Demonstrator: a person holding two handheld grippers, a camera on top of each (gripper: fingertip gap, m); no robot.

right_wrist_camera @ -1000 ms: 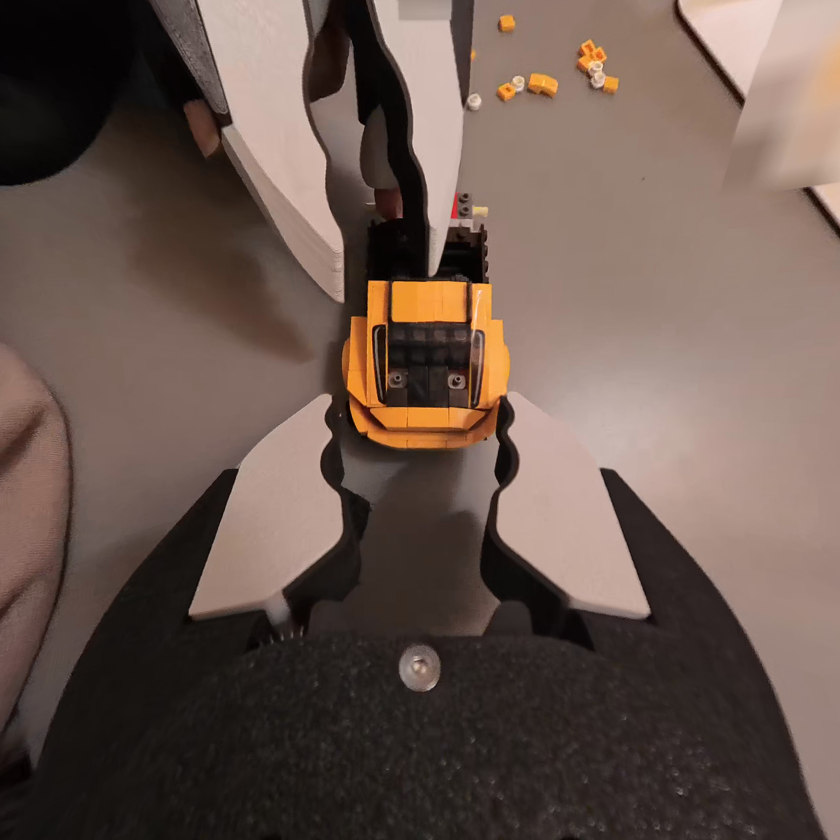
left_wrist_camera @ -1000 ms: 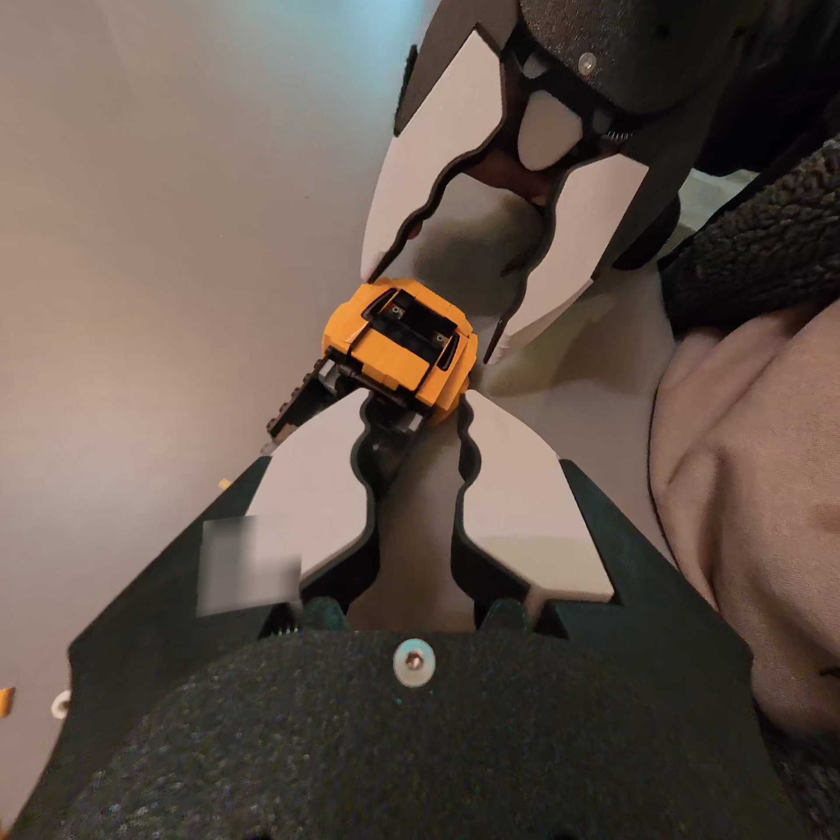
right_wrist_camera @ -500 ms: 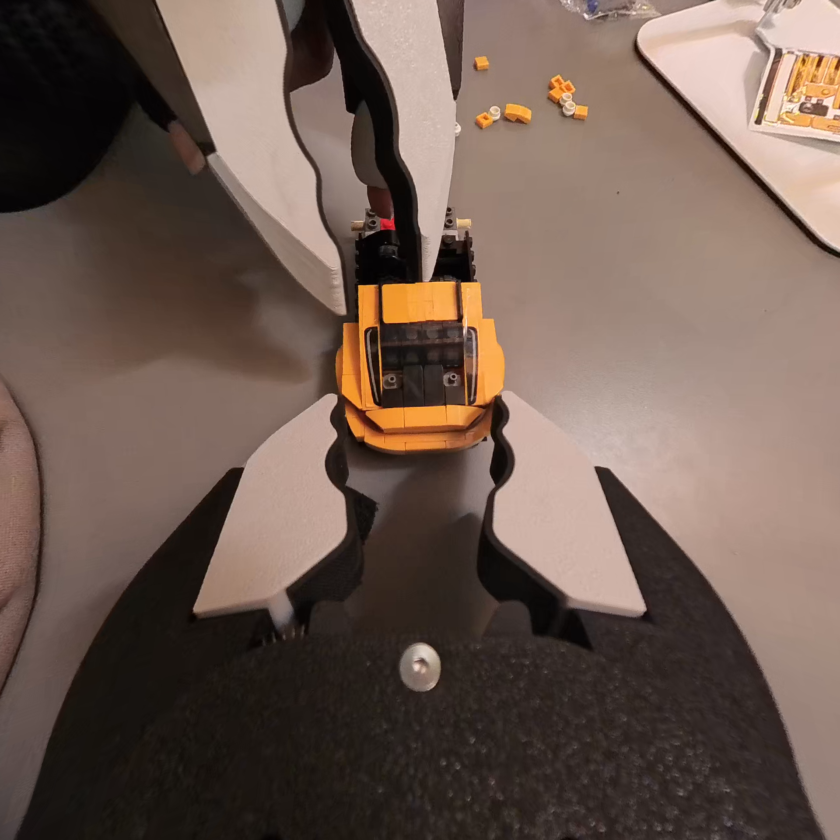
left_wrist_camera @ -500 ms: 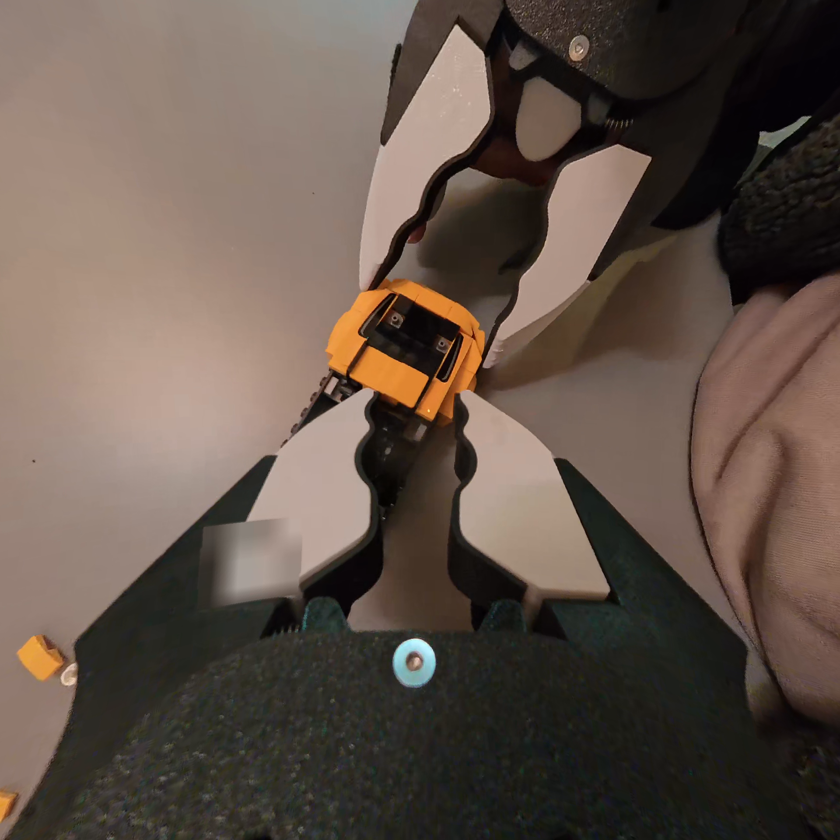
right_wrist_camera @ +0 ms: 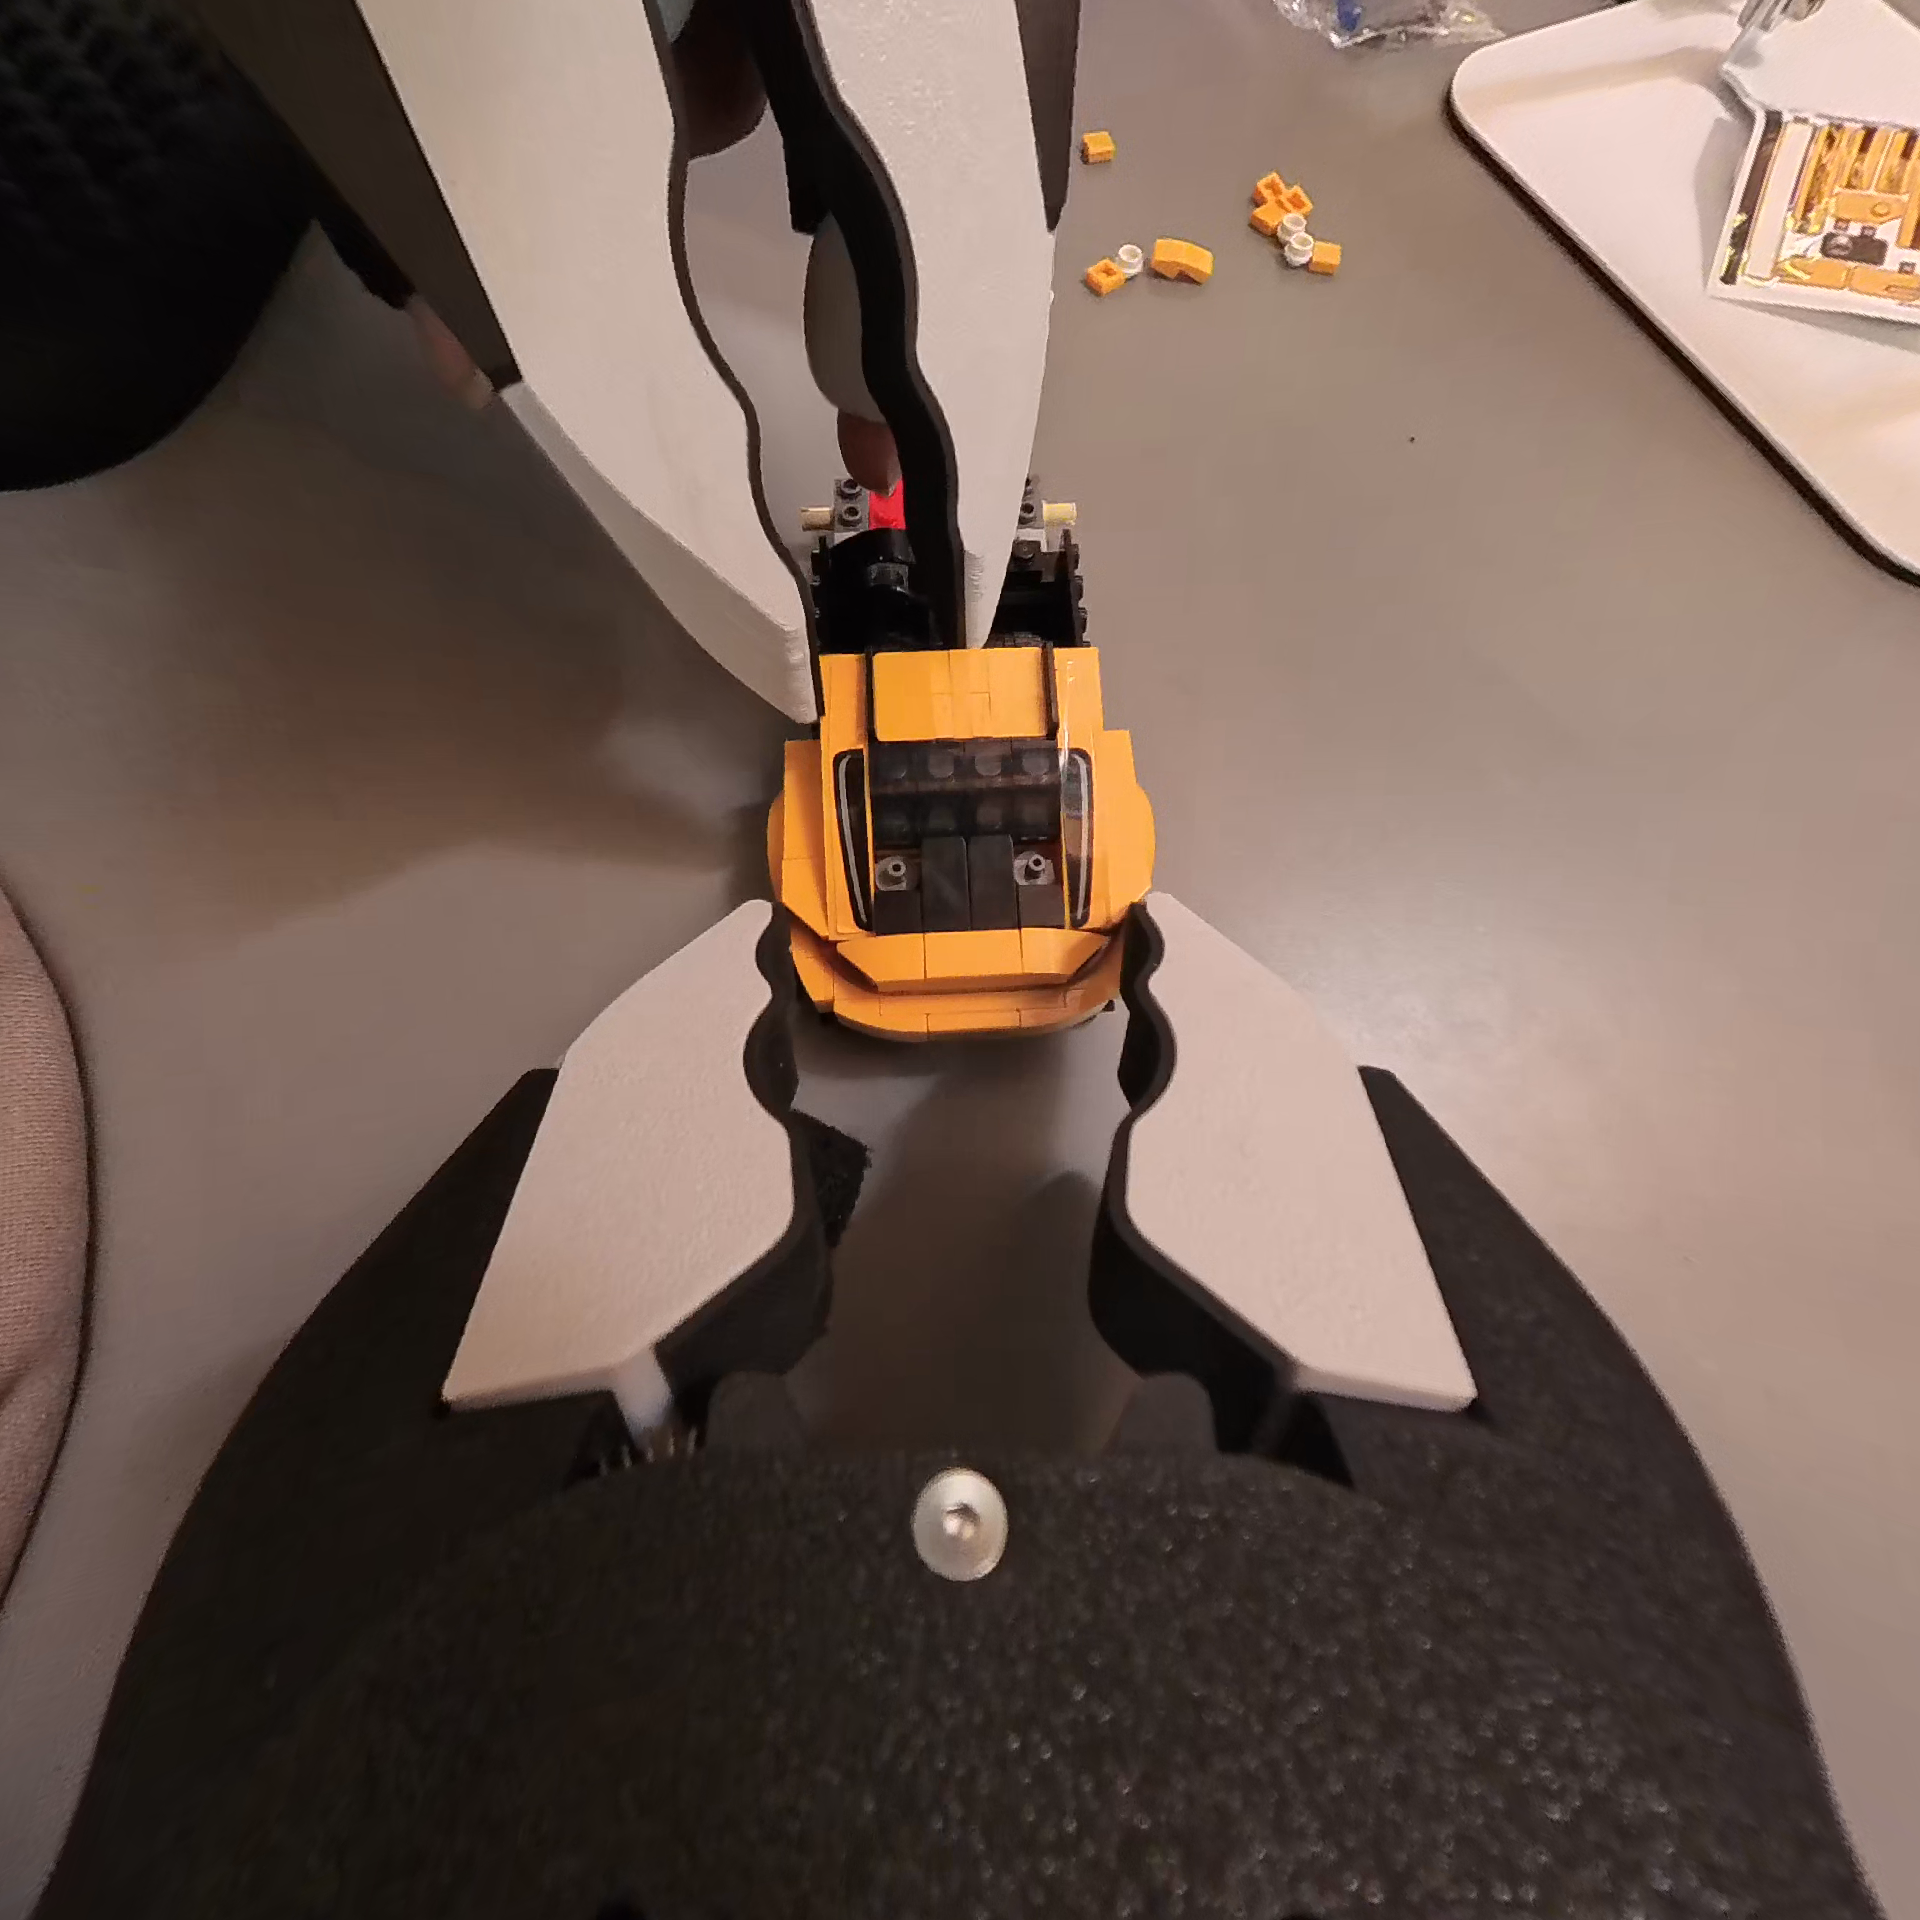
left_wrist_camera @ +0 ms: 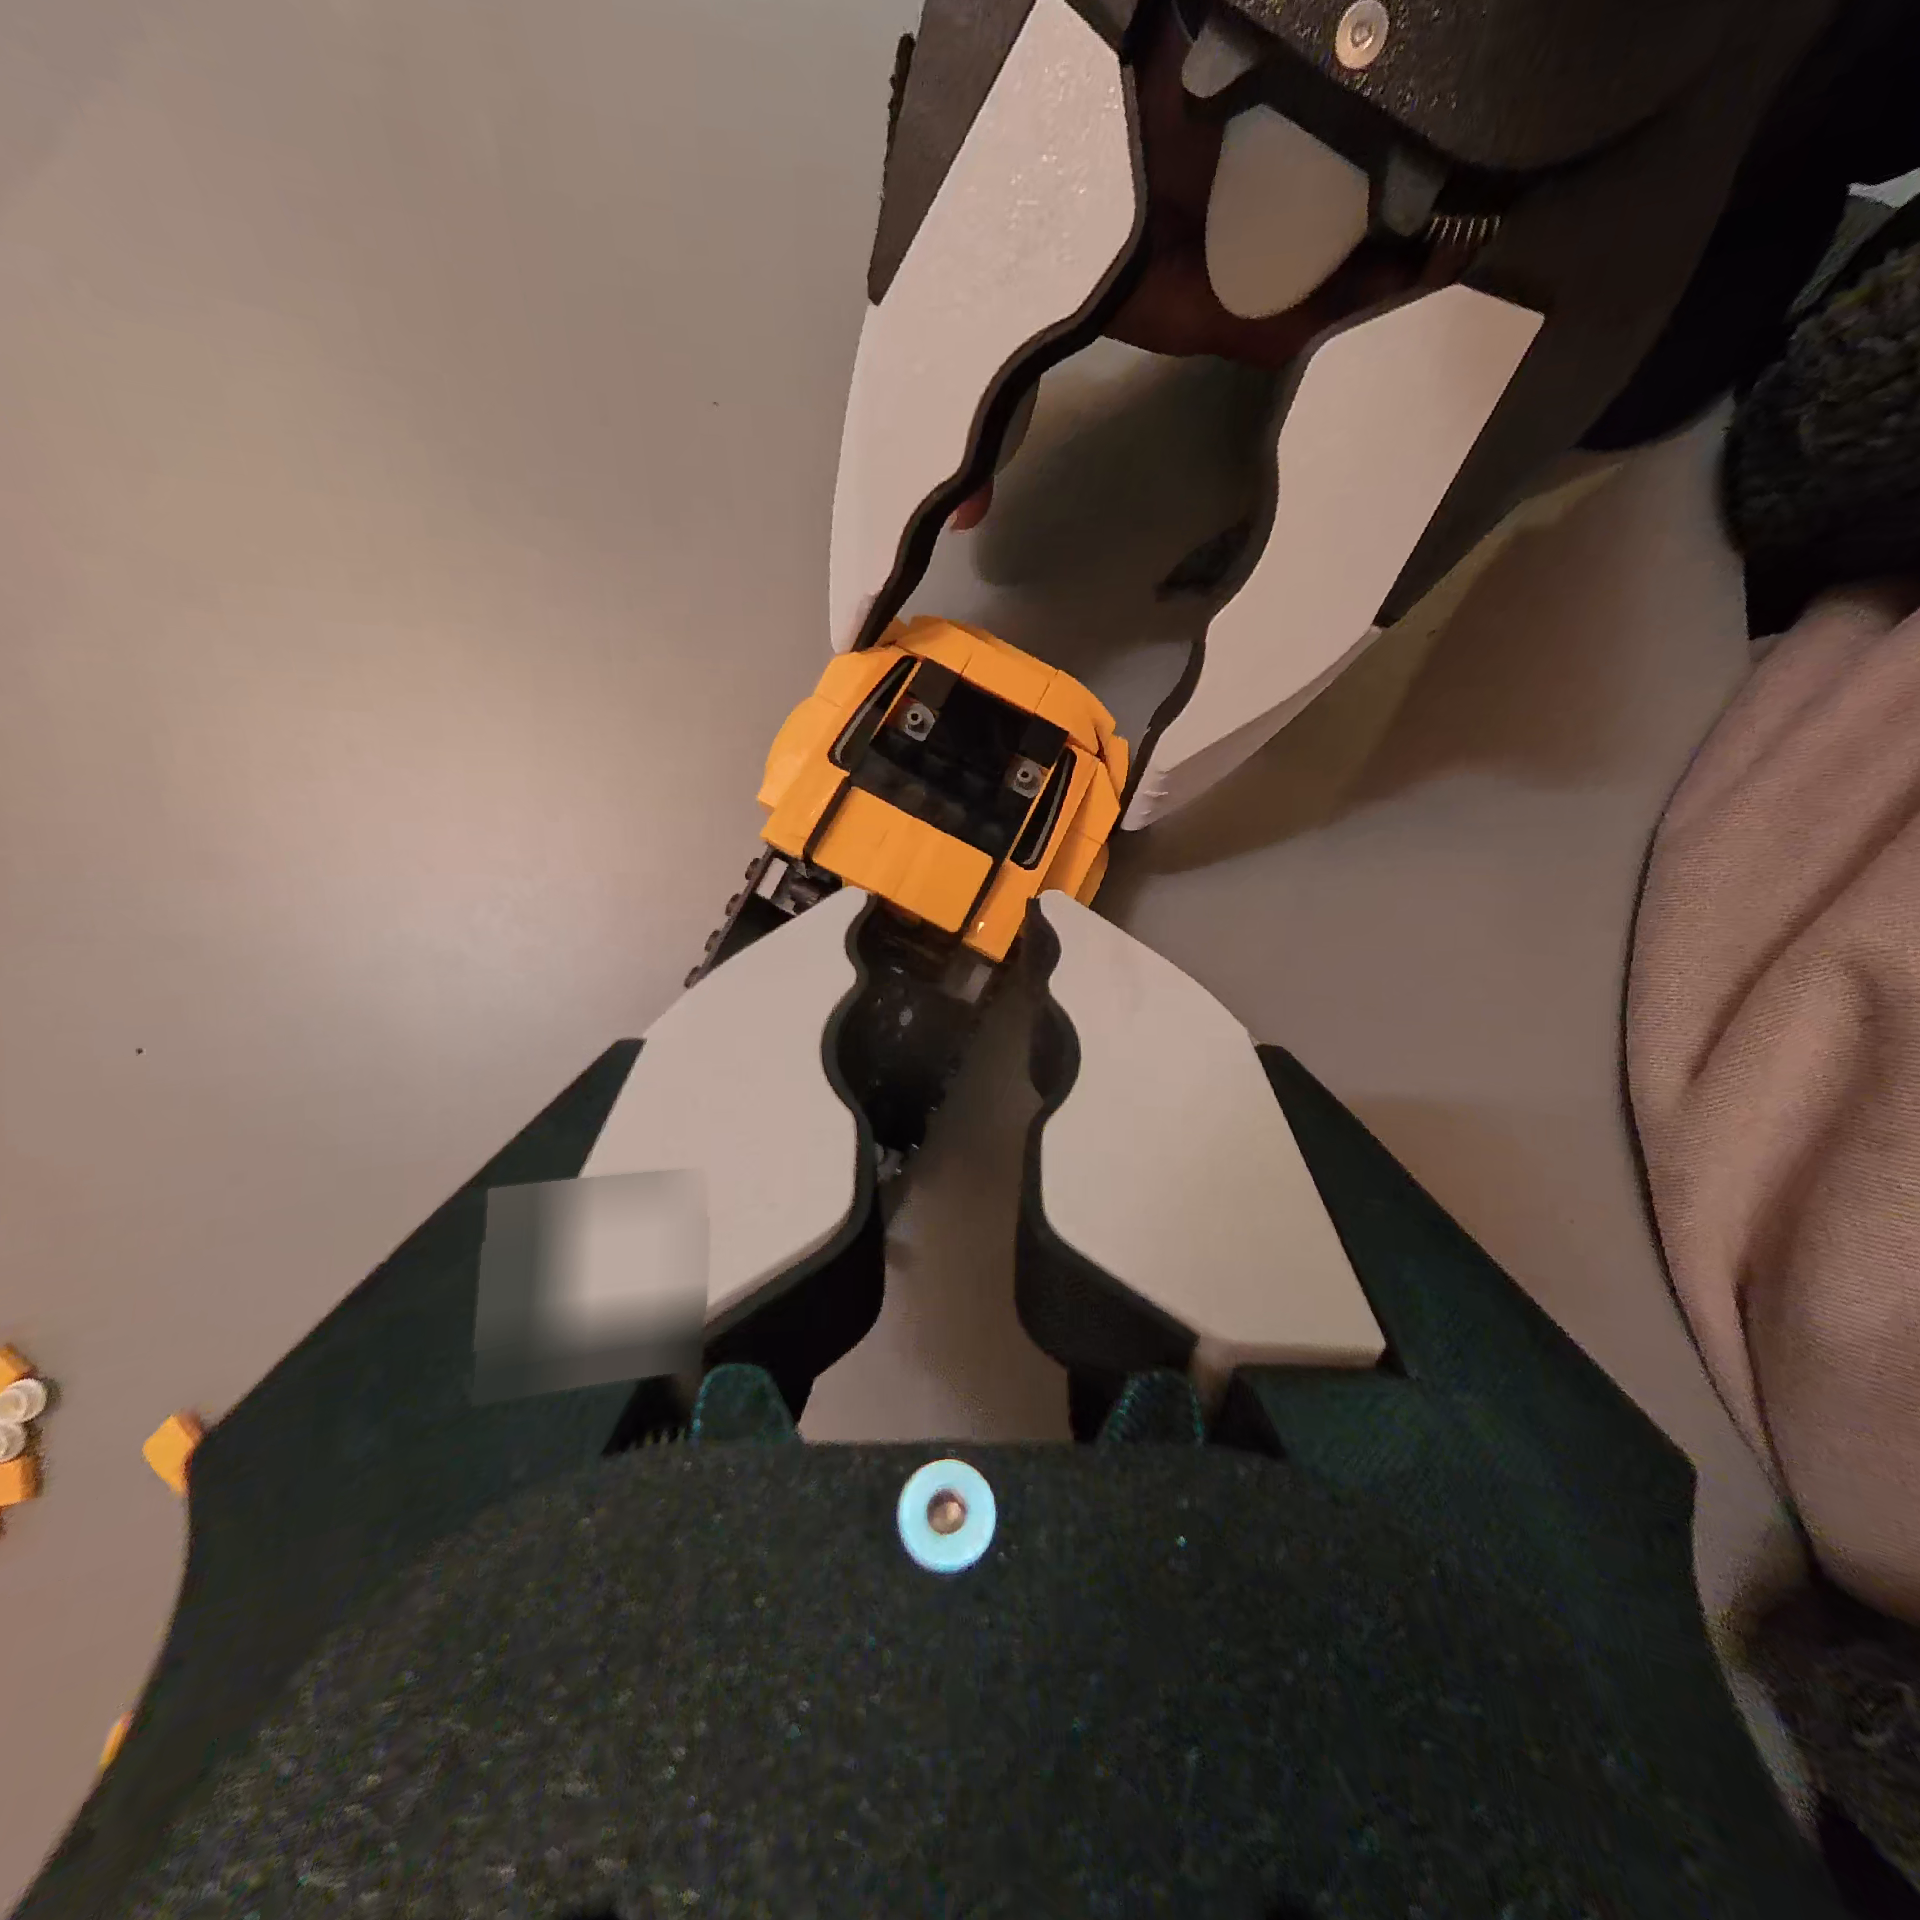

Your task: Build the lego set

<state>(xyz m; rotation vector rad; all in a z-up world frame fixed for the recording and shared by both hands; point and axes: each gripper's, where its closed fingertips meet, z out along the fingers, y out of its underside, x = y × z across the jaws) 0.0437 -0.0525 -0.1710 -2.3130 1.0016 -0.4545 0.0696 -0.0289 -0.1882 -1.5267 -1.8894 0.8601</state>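
A part-built lego car [right_wrist_camera: 961, 821] with an orange body and a black chassis is held between both grippers above the grey table [right_wrist_camera: 1507, 883]. My left gripper [left_wrist_camera: 940, 909] is shut on the black chassis end; in the right wrist view it [right_wrist_camera: 894, 655] comes in from the top. My right gripper [right_wrist_camera: 956, 914] has its fingertips [right_wrist_camera: 727, 977] against both sides of the orange end of the car [left_wrist_camera: 945, 790]. In the left wrist view the right gripper [left_wrist_camera: 1003, 727] comes in from the top.
Loose orange and white pieces [right_wrist_camera: 1184, 260] lie on the table beyond the car, and more at the left [left_wrist_camera: 21, 1423]. A white tray [right_wrist_camera: 1610, 208] with an instruction booklet [right_wrist_camera: 1829, 208] sits at the far right. A person's beige clothing [left_wrist_camera: 1787, 1039] is close by. Tip to tip, the grippers are about 5 cm apart.
Both grippers and the car have shifted together over the table, so the tray and more loose pieces come into view. The car has turned slightly. Both grips are unchanged.
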